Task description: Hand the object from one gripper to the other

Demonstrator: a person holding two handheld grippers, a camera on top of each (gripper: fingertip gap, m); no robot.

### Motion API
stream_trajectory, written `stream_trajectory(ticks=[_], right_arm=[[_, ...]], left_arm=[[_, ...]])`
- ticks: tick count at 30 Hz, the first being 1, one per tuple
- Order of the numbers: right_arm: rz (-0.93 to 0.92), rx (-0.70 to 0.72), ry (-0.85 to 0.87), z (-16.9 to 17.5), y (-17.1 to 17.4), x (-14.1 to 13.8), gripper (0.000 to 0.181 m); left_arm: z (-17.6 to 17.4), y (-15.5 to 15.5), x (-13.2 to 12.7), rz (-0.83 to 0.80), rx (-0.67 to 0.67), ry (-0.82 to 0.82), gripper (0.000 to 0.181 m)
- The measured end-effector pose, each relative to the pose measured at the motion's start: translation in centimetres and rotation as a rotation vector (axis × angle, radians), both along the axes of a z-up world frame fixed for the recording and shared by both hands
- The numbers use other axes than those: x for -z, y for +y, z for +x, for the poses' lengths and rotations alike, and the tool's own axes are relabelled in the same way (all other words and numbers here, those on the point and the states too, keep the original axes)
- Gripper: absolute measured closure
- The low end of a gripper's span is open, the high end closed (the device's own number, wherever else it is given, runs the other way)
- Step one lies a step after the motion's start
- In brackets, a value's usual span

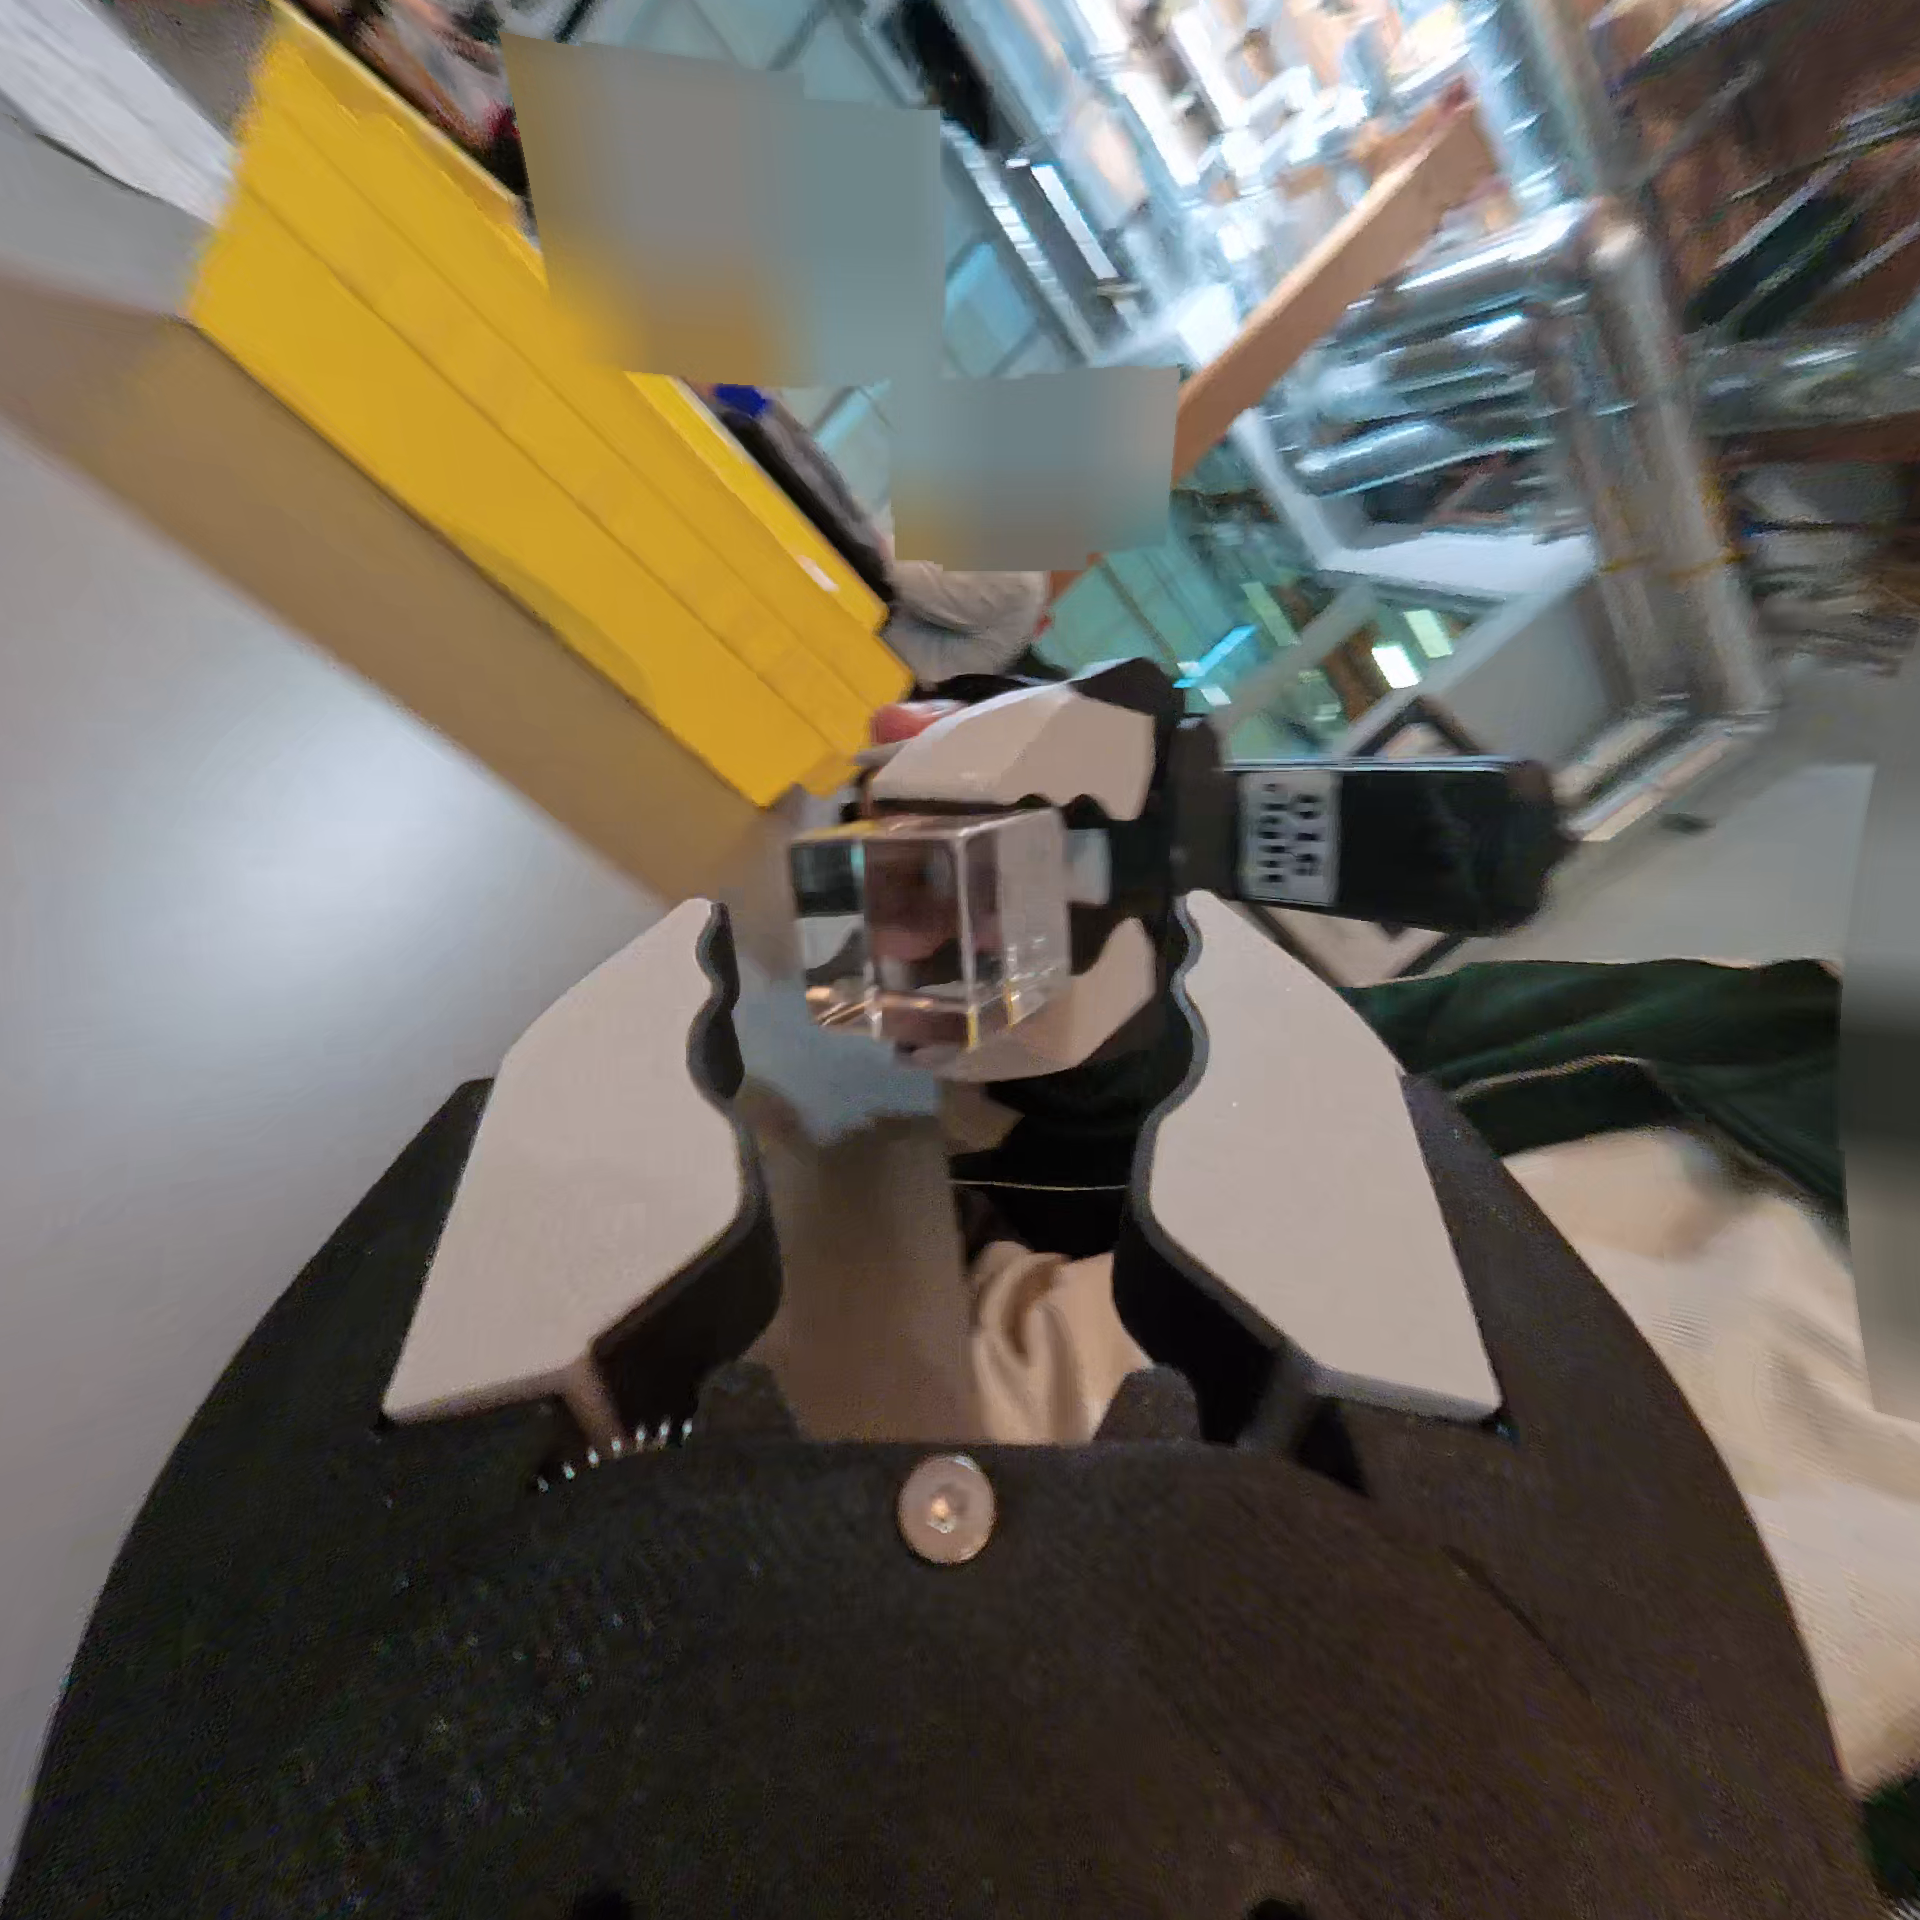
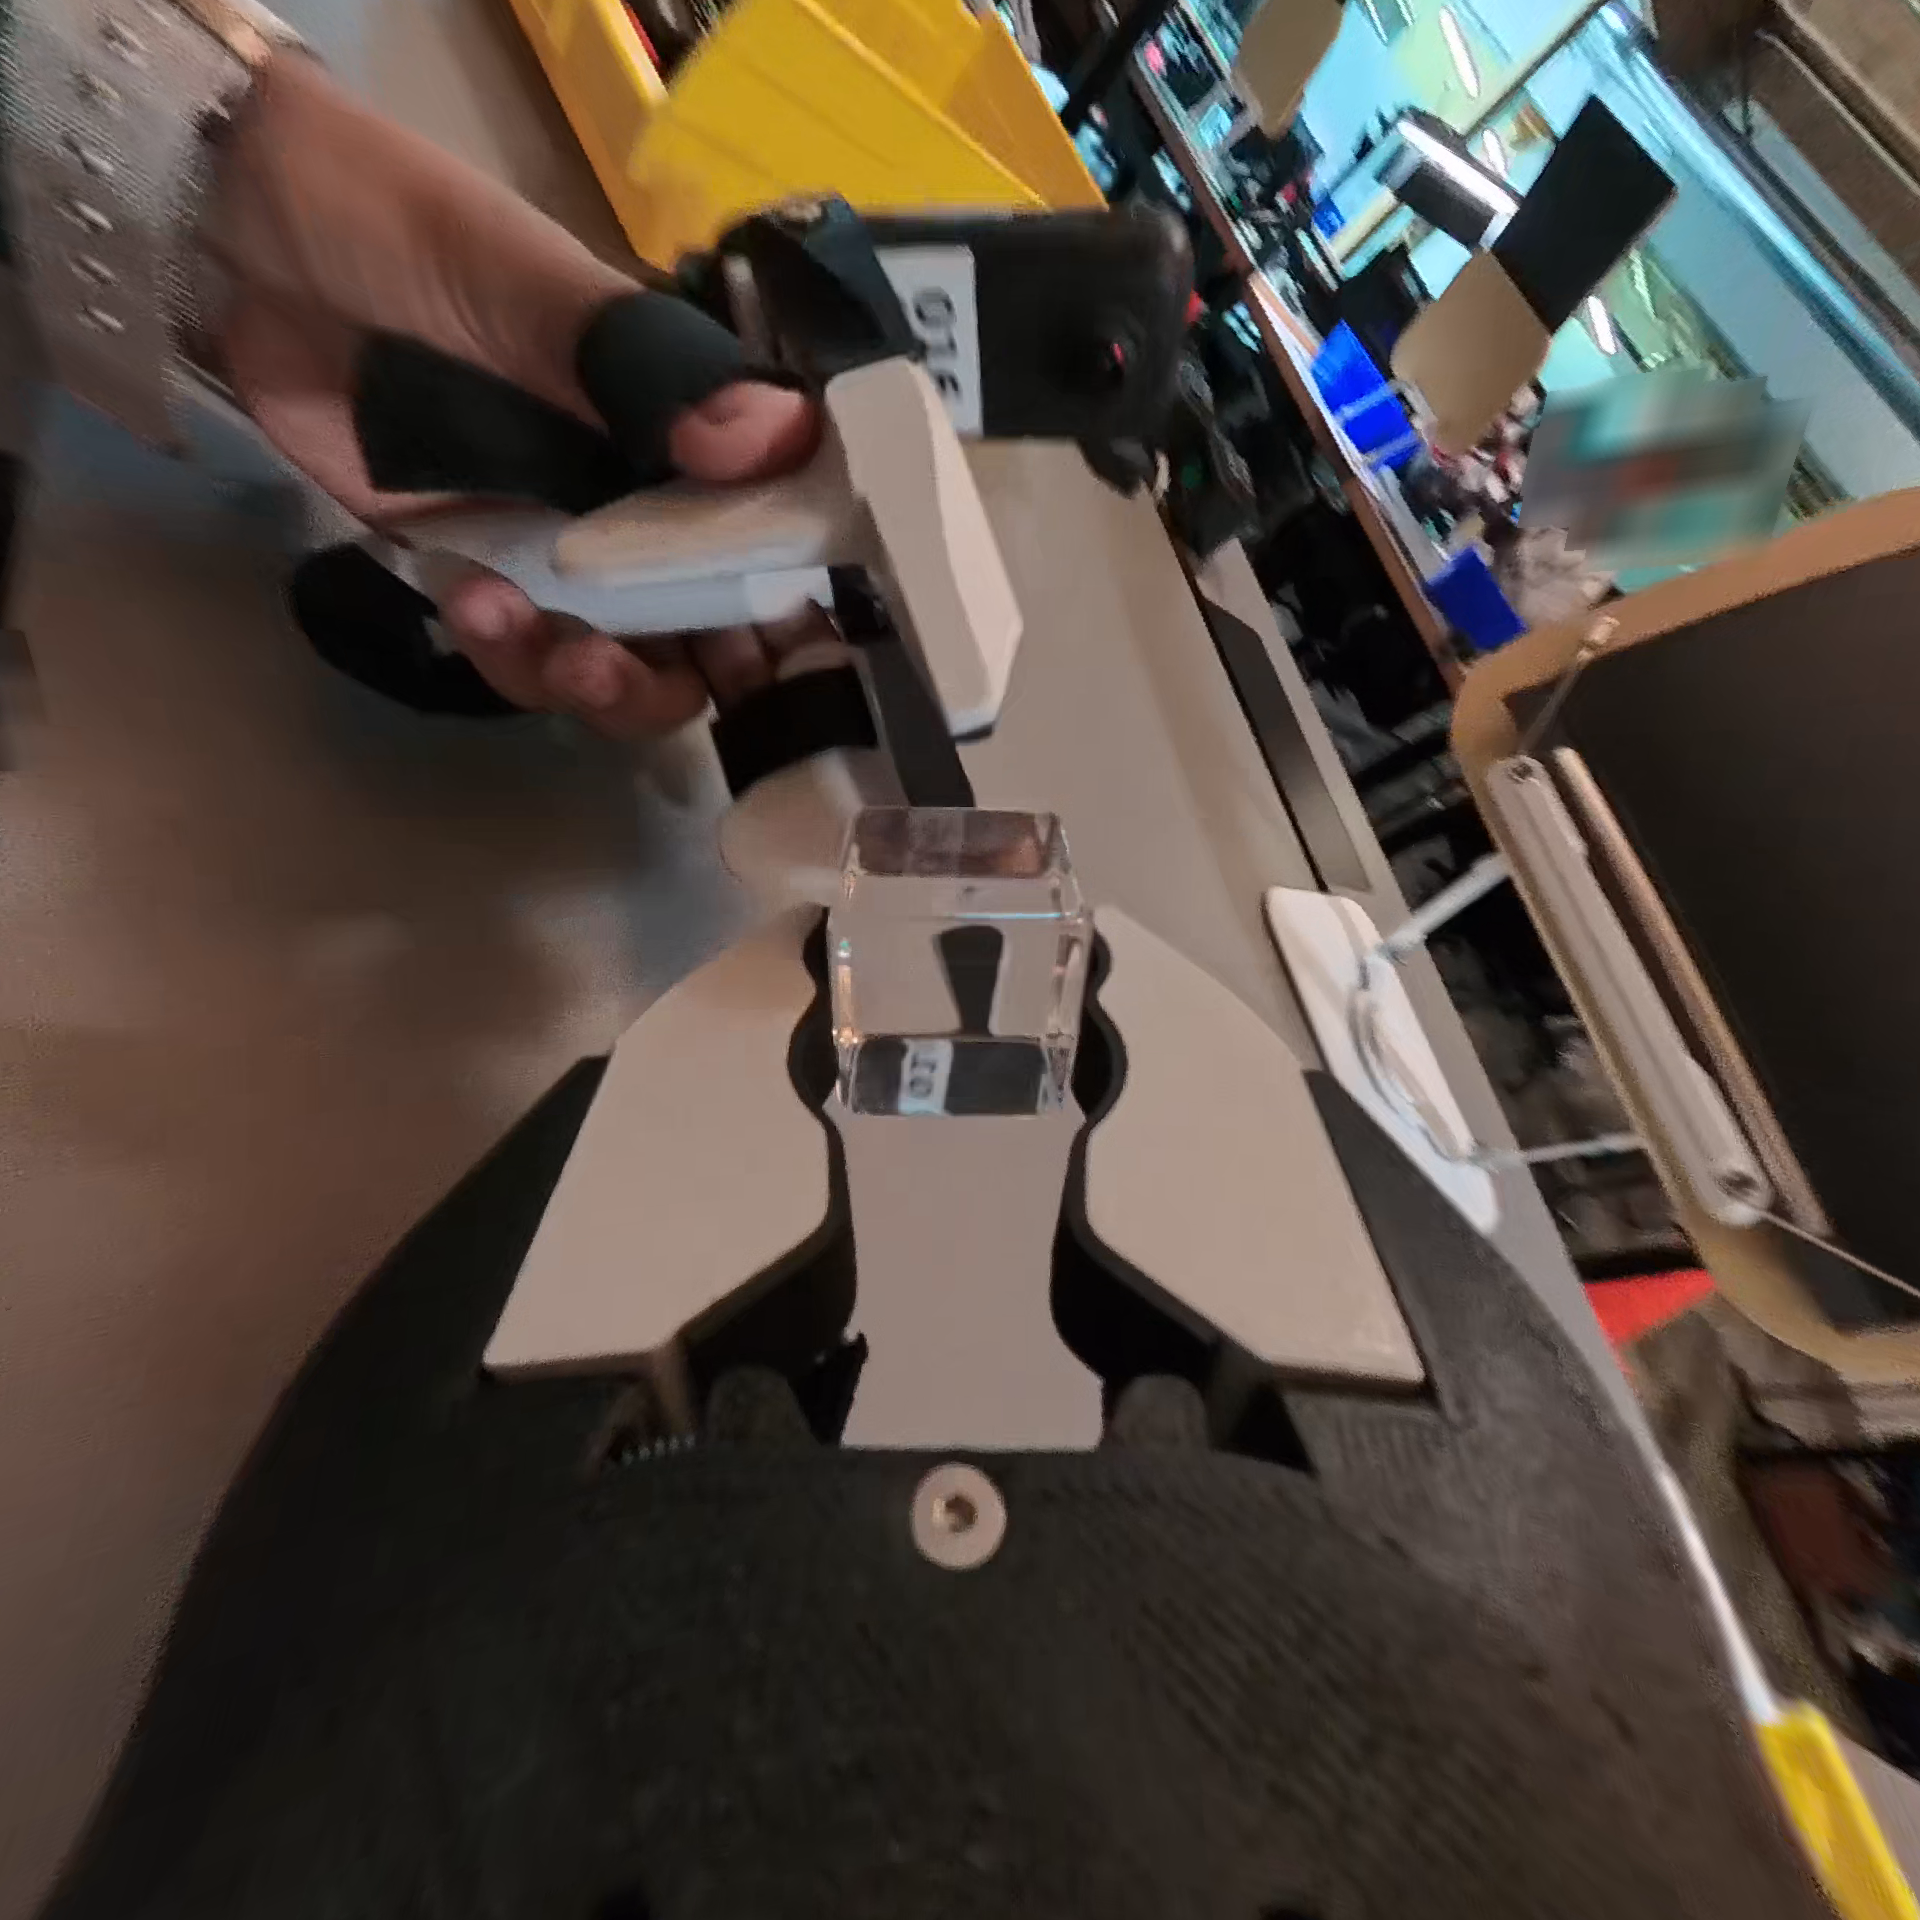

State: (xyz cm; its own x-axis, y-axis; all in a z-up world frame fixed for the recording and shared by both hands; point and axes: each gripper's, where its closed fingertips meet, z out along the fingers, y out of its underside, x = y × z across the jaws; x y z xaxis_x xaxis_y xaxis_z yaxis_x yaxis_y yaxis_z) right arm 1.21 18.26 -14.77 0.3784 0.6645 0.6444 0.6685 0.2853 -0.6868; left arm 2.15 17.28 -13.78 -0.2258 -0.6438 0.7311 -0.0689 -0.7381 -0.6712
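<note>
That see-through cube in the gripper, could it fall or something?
It might.
1. The clear cube is pinched only at the tips of the right gripper, and its smooth sides may slip.
2. The left gripper is open, and the cube is not yet between its fingers. Letting go too early would probably drop it.
3. Both views are blurred, so lining up could be hard.

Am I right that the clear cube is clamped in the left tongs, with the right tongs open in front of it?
No, reversed. The right wrist view shows the clear cube clamped in the right tongs; the left tongs are the open ones, in front of it.
</note>
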Motion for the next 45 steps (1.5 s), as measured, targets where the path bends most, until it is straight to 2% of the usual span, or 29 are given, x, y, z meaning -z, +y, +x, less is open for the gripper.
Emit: stream_trajectory(ticks=[4,6,9,13,16,23,38,39,41,42,44,45], right_arm=[[0.085,0.152,-0.116,0.9,1.1,-0.1,0.137],[0.108,0.207,-0.197,1.2,1.5,0.6,0.137],[0.122,0.248,-0.284,0.9,1.6,1.5,0.137],[0.157,0.3,-0.375,0.9,1.6,1.8,0.137],[0.16,0.337,-0.422,1.1,1.7,2.2,0.137],[0.184,0.372,-0.482,1.0,1.6,2.4,0.138],[0.186,0.368,-0.427,1.0,1.6,1.9,0.138],[0.206,0.368,-0.407,1.0,1.7,1.6,0.134],[0.274,0.366,-0.328,0.8,1.9,0.2,0.097],[0.271,0.365,-0.289,0.8,1.9,-0.2,0.087],[0.242,0.361,-0.191,0.9,1.9,-0.9,0.072],[0.212,0.347,-0.143,1.0,1.9,-0.9,0.072]], left_arm=[[0.0,1.7,2.5,0.23,-0.182,0.247,0.098],[0.2,2.0,2.3,0.283,-0.245,0.263,0.089],[0.6,2.0,2.5,0.336,-0.279,0.298,0.089],[0.8,1.8,3.5,0.454,-0.294,0.412,0.102],[1.1,1.4,3.5,0.506,-0.309,0.435,0.12],[1.8,0.6,4.5,0.514,-0.283,0.477,0.132],[2.0,0.5,3.8,0.411,-0.276,0.451,0.133],[2.0,0.6,3.7,0.395,-0.277,0.438,0.133],[1.8,0.9,3.3,0.347,-0.283,0.401,0.133],[1.5,1.2,3.1,0.324,-0.292,0.38,0.133],[0.9,1.9,2.7,0.288,-0.306,0.331,0.133],[0.6,2.3,2.5,0.269,-0.316,0.306,0.133]])
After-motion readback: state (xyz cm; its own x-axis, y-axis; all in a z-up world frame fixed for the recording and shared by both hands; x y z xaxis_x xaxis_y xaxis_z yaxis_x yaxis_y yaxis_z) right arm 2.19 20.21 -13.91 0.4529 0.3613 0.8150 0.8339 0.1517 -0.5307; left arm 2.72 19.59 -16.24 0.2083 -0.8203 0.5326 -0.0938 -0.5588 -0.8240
